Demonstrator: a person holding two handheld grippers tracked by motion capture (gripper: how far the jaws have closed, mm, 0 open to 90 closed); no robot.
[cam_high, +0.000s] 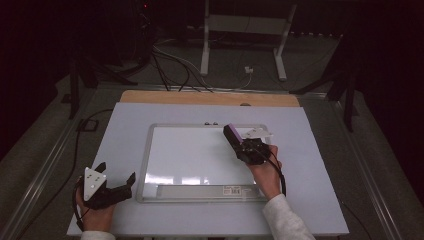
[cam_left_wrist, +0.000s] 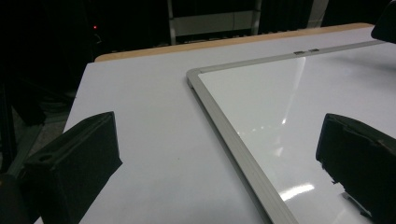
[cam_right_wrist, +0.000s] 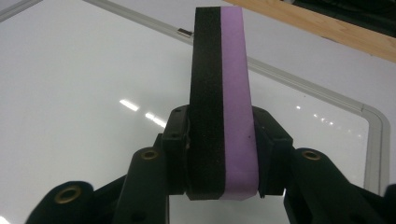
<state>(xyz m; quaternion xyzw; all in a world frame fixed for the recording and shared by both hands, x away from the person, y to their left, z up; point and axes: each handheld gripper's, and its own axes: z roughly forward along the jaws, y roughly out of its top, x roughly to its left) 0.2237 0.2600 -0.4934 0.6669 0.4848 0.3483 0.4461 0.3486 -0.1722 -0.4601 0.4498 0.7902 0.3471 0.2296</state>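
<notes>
Here, right tongs clamping purple-black eraser, whiteboard barcode label unreadable.

The whiteboard lies centred on the table. The left gripper sits just off its near-left corner; the right gripper, clamping an eraser, is over its far-right part.

Unreadable barcode sticker on the whiteboard's tray; no legible text.
</notes>
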